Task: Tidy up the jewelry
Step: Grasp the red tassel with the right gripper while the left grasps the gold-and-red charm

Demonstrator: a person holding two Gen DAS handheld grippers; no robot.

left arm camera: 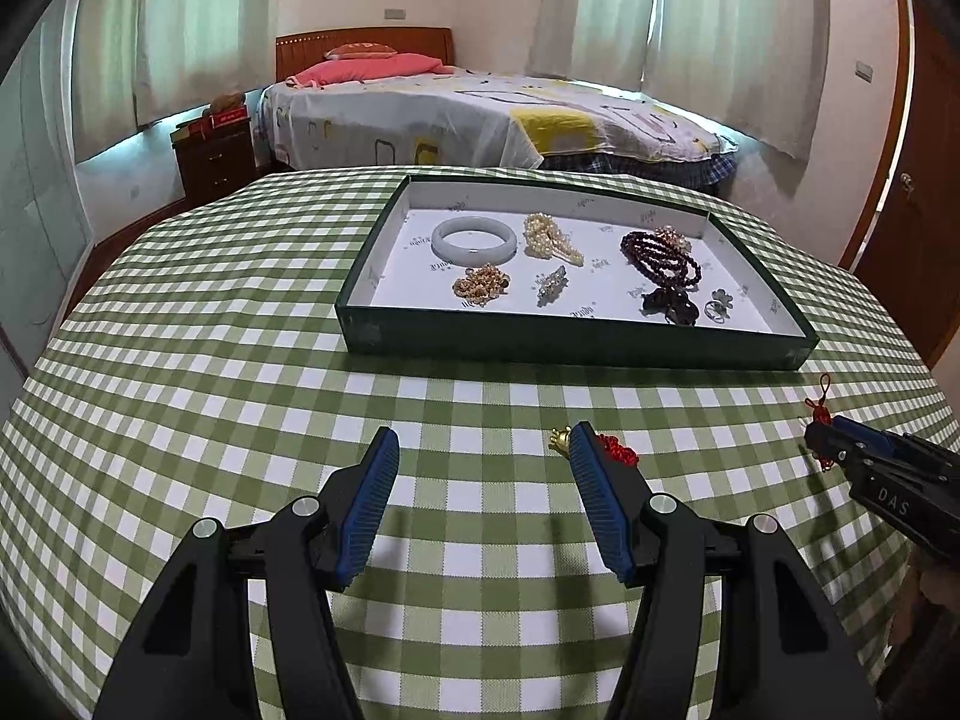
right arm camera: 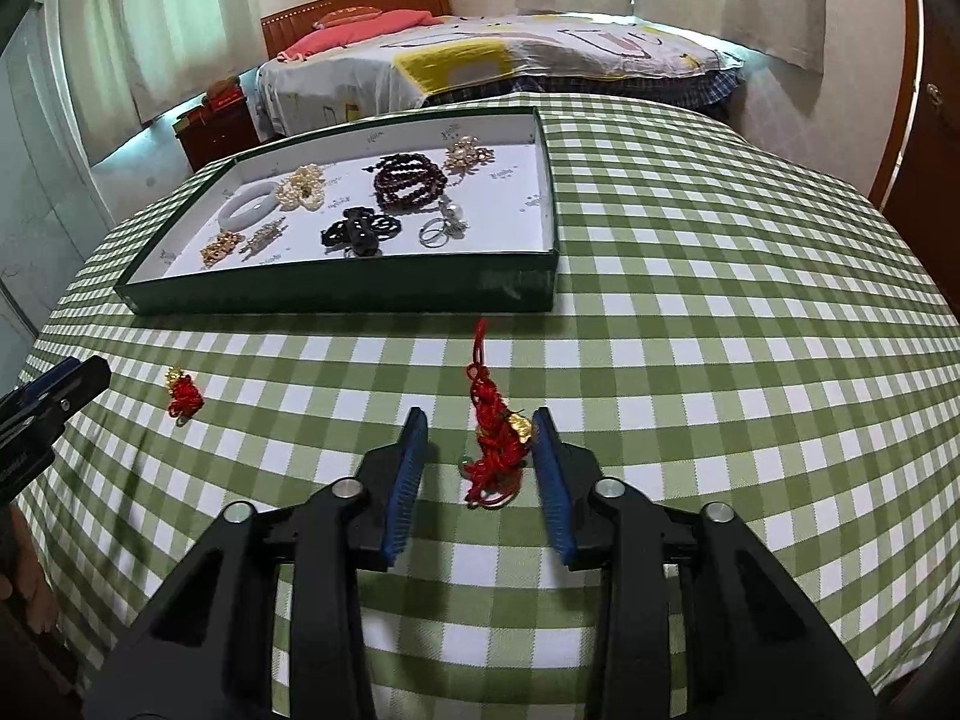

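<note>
Right tongs [right arm camera: 480, 435] released, straddling the larger red knotted charm [right arm camera: 493, 444] on the near surface [right arm camera: 720, 300]; a sound grasp would close on the bunched knot beside its gold bead, not the loose cord. Left tongs [left arm camera: 483, 450] released, a smaller red charm [right arm camera: 183, 393] apparently just right of their tip. Beyond lies the green jewelry tray [right arm camera: 336, 288]; farther off, a bed [left arm camera: 480, 114] and curtains [left arm camera: 720, 12].

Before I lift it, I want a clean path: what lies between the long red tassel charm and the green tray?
Only bare checked tablecloth, as the right wrist view shows, between the long red tassel charm and the green tray.
</note>
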